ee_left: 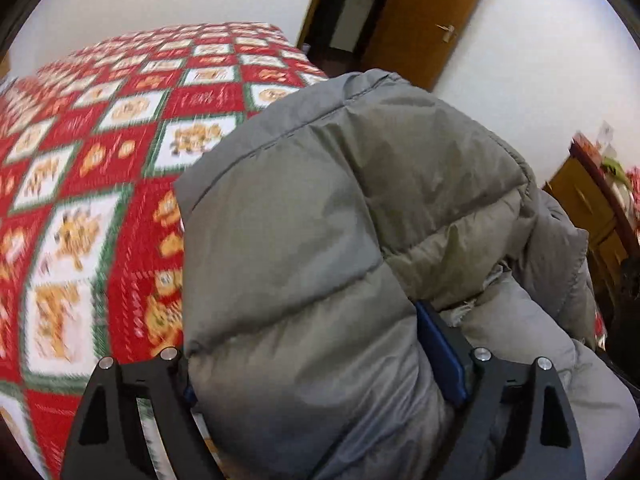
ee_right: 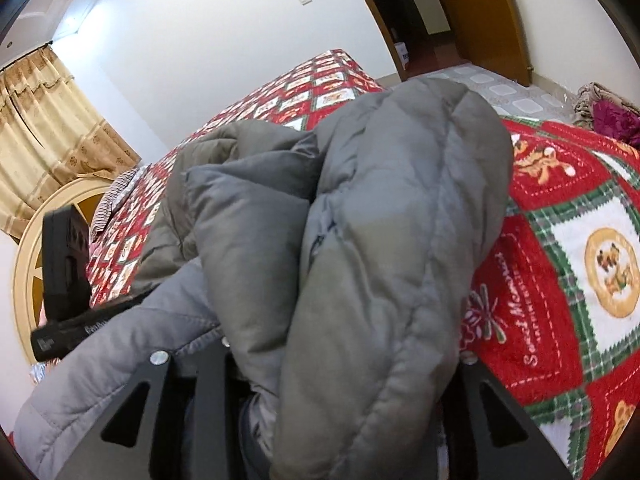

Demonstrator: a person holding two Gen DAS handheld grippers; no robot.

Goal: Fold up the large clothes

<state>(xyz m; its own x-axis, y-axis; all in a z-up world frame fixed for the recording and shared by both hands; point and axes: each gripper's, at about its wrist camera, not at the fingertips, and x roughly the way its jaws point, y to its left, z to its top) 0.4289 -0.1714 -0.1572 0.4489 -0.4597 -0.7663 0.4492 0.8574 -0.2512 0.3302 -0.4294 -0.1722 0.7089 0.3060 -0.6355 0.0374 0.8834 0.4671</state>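
Bedroom, quilted bed (ee_left: 100,168): grey jacket (ee_left: 320,240) bunched, fold unfinished. Left gripper (ee_left: 320,380) spread around a fold; right gripper (ee_right: 344,364) pinches another.

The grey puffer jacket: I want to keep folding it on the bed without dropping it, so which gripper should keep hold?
Probably the right gripper: the grey puffer jacket bunches tightly between its fingers. The left gripper stands wide around a thick fold, apparently loose, over the quilt.

bedspread (ee_left: 80,184) blurred, jacket (ee_right: 380,240) hides right gripper's fingertips
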